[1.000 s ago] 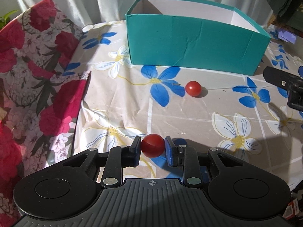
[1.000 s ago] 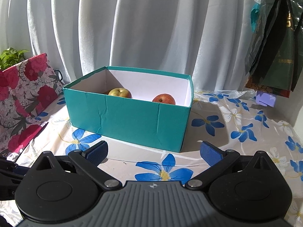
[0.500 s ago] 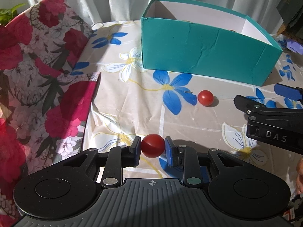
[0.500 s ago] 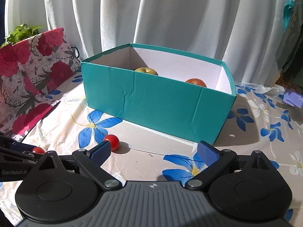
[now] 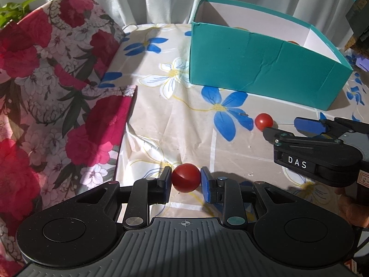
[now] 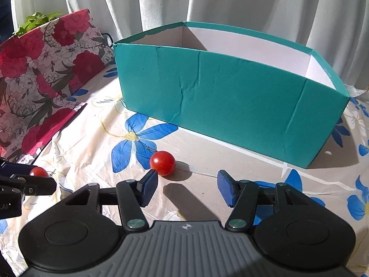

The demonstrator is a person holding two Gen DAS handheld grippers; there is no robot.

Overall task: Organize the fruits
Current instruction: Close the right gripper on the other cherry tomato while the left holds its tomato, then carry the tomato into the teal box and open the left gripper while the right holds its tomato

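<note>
My left claw (image 5: 185, 182) is closed on a small red tomato (image 5: 185, 181), both pads pressed against its sides, and I hold it just above the counter (image 5: 175, 120) with its flowered cloth. My right claw (image 6: 187, 187) stands wide open with nothing between its fingers; a second tomato (image 6: 162, 163) lies on the cloth just ahead of its left fingertip (image 6: 151, 182), so close that I cannot tell whether they touch. From the left wrist view I see that same loose tomato (image 5: 263, 121) just beyond the tip of the right claw (image 5: 291, 127), which reaches in from the right edge. Past both tomatoes sits a teal box (image 6: 230, 97) with a white inside, open at the top, well apart from the held tomato and near the loose one. A red floral bag (image 5: 53, 87) lies to the left of the counter, with green leaves (image 6: 37, 19) behind it and a white curtain (image 6: 207, 2) across the back.
</note>
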